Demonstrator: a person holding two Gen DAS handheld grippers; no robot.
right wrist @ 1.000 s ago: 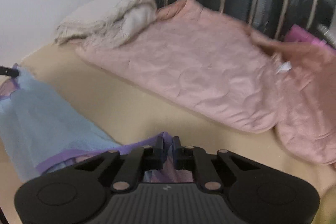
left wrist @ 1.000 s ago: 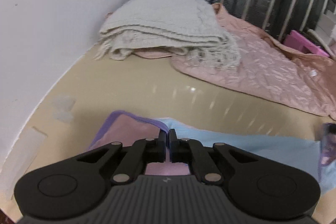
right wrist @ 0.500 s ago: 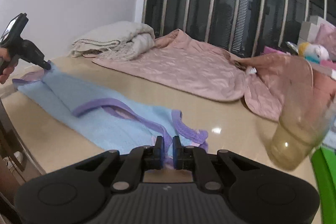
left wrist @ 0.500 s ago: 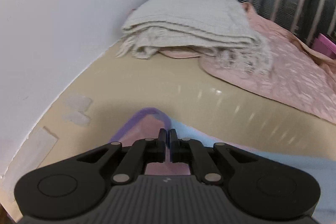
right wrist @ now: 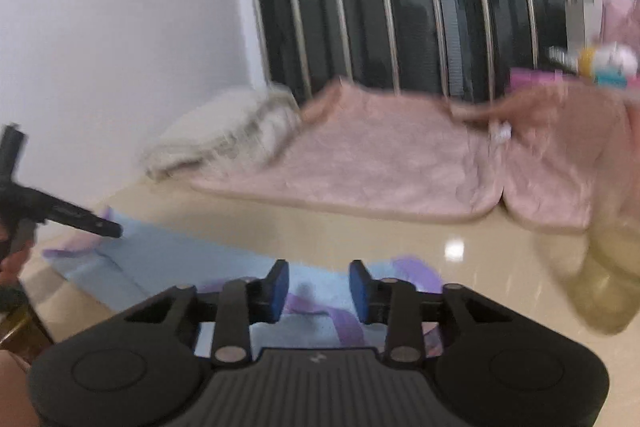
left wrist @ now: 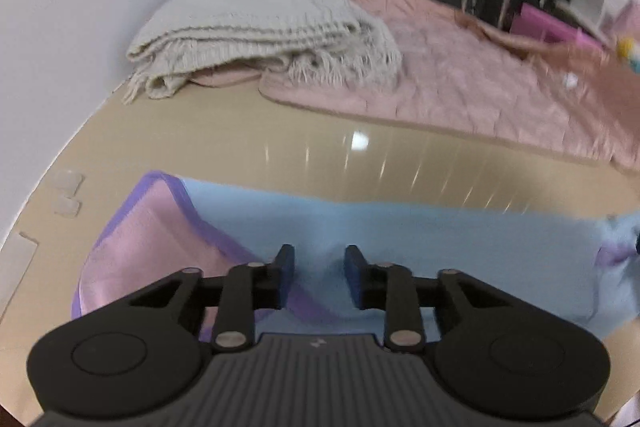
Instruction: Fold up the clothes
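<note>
A light blue garment point(left wrist: 400, 239) with purple trim and a pink lining point(left wrist: 156, 239) lies flat as a long band on the glossy beige table point(left wrist: 240, 131). My left gripper point(left wrist: 319, 267) hovers over its left end; its jaws are opening and the pads press on nothing. In the right wrist view the same garment point(right wrist: 180, 259) stretches leftward. My right gripper point(right wrist: 319, 283) is over its purple-edged right end, jaws opening, with the cloth lying below the gap and not pinched. The left gripper's fingertip point(right wrist: 108, 227) shows at the far left, held by a hand.
A folded cream knitted blanket point(left wrist: 256, 23) and a pink quilted cover point(left wrist: 460, 83) lie at the back of the table, before a railing of pale bars. A translucent yellowish cup point(right wrist: 592, 275) stands at the right. A white wall runs along the left.
Both grippers, earlier shut on the garment's ends, now have their jaws apart and the cloth lies released on the table. The garment is laid out flatter as a long band.
</note>
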